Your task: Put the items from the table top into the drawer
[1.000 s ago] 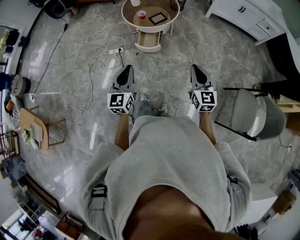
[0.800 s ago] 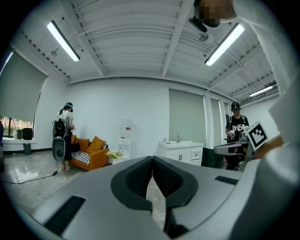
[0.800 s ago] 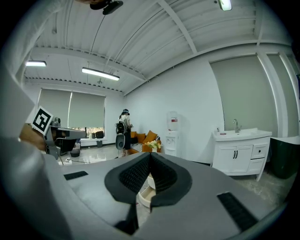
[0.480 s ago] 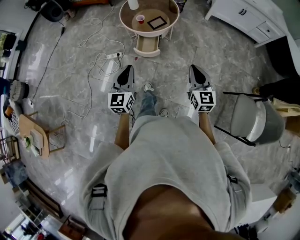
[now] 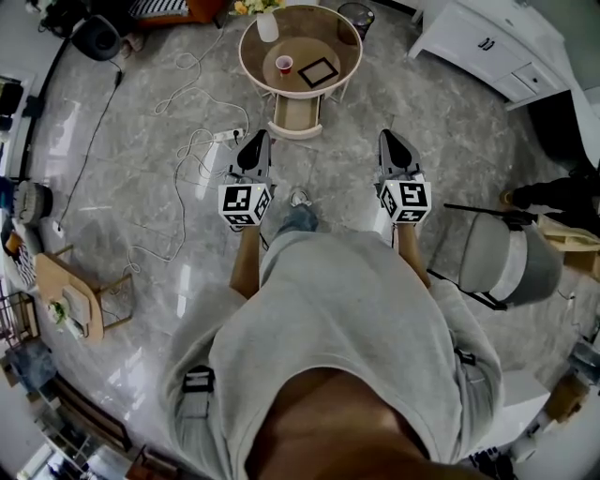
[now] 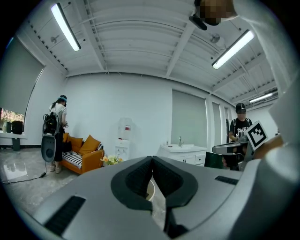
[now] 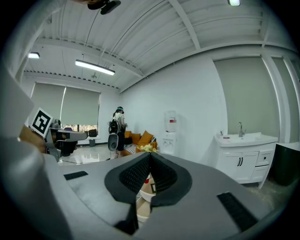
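Both tools are clenched shut on nothing at mid-frame: our left gripper (image 5: 254,137) and our right gripper (image 5: 388,137). Near the top edge, the round table (image 5: 302,42) carries a red cup (image 5: 283,64), a black-framed card (image 5: 319,69) and a white bottle (image 5: 267,26). Its drawer (image 5: 297,114) sticks out below.

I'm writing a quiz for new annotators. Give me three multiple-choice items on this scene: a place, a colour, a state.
1. In the head view, where on the round table does the small cup stand? A) left of the black-framed square B) right of it C) on it
2. What colour is the cup? A) blue B) red C) green
3. How are the left claw and right claw? A) both open B) left shut on the cup C) both shut, empty
Answers: 1 A, the cup is nearer the picture's left edge; 2 B, it is red; 3 C, each gripper view shows pads together, nothing between.
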Action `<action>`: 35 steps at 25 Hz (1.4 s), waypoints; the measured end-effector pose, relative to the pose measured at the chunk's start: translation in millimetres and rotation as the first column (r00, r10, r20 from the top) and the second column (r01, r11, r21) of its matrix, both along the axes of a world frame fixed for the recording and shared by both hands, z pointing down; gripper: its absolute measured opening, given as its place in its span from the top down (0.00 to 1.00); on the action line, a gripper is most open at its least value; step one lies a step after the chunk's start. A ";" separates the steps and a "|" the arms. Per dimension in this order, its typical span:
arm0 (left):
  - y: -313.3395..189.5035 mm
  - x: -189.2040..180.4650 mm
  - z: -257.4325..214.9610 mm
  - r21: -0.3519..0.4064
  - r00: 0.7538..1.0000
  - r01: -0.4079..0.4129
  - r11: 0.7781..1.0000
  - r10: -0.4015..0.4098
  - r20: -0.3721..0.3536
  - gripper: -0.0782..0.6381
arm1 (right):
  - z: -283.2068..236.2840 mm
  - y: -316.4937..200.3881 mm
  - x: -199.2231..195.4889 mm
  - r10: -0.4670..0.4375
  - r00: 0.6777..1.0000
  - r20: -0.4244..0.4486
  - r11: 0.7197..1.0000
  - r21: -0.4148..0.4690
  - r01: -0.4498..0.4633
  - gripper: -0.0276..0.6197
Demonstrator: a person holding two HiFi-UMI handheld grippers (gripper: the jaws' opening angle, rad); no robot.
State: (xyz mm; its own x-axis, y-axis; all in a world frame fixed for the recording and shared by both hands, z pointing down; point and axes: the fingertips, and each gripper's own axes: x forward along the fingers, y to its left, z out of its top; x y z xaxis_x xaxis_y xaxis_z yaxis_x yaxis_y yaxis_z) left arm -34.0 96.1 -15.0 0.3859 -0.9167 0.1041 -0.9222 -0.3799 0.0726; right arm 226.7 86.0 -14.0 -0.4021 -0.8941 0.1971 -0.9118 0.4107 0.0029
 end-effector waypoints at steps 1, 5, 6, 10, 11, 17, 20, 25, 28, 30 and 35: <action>-11.3 -7.5 -0.7 0.001 1.000 0.001 1.000 -0.001 -0.005 0.87 | -0.9 -10.7 -6.8 0.002 1.000 -0.002 1.000 0.000 -0.002 0.92; -50.6 -33.7 -0.1 -0.002 0.999 0.008 1.000 -0.008 -0.036 0.87 | -4.3 -47.3 -30.7 0.004 1.000 -0.019 1.000 -0.002 -0.004 0.92; -60.8 -38.6 0.1 -0.002 0.999 0.005 1.000 -0.005 -0.041 0.87 | -5.6 -56.7 -35.7 0.006 1.000 -0.023 1.000 -0.001 -0.006 0.92; -102.7 -54.3 4.1 -0.007 0.999 -0.015 1.000 0.014 -0.051 0.87 | -7.5 -92.5 -54.2 0.013 0.999 -0.039 1.000 0.003 -0.013 0.92; -111.3 -56.4 5.5 -0.008 0.998 -0.023 1.000 0.022 -0.052 0.87 | -6.7 -99.0 -57.0 0.017 0.999 -0.042 1.000 0.002 -0.017 0.92; -150.1 -57.8 19.7 -0.033 0.995 -0.087 0.996 0.085 -0.053 0.87 | 8.4 -119.9 -61.6 0.065 0.997 -0.052 0.997 -0.034 -0.067 0.92; -166.5 -50.8 27.0 -0.052 0.992 -0.113 0.992 0.110 -0.055 0.87 | 15.9 -128.3 -56.1 0.086 0.995 -0.053 0.994 -0.057 -0.089 0.92; -180.9 -39.2 36.3 -0.081 0.991 -0.124 0.989 0.119 -0.058 0.87 | 28.5 -134.8 -45.3 0.099 0.993 -0.056 0.990 -0.096 -0.104 0.92; -190.3 -30.6 46.6 -0.107 0.991 -0.124 0.987 0.118 -0.059 0.87 | 37.2 -144.0 -39.4 0.085 0.995 -0.058 0.989 -0.117 -0.092 0.92; -196.7 -24.5 53.0 -0.123 0.992 -0.118 0.985 0.112 -0.056 0.87 | 44.3 -152.7 -34.3 0.074 0.996 -0.054 0.988 -0.132 -0.081 0.92; -223.9 -14.7 68.3 -0.165 0.997 -0.072 0.984 0.067 -0.035 0.87 | 71.2 -189.2 -24.4 0.033 0.999 -0.027 0.982 -0.182 -0.037 0.92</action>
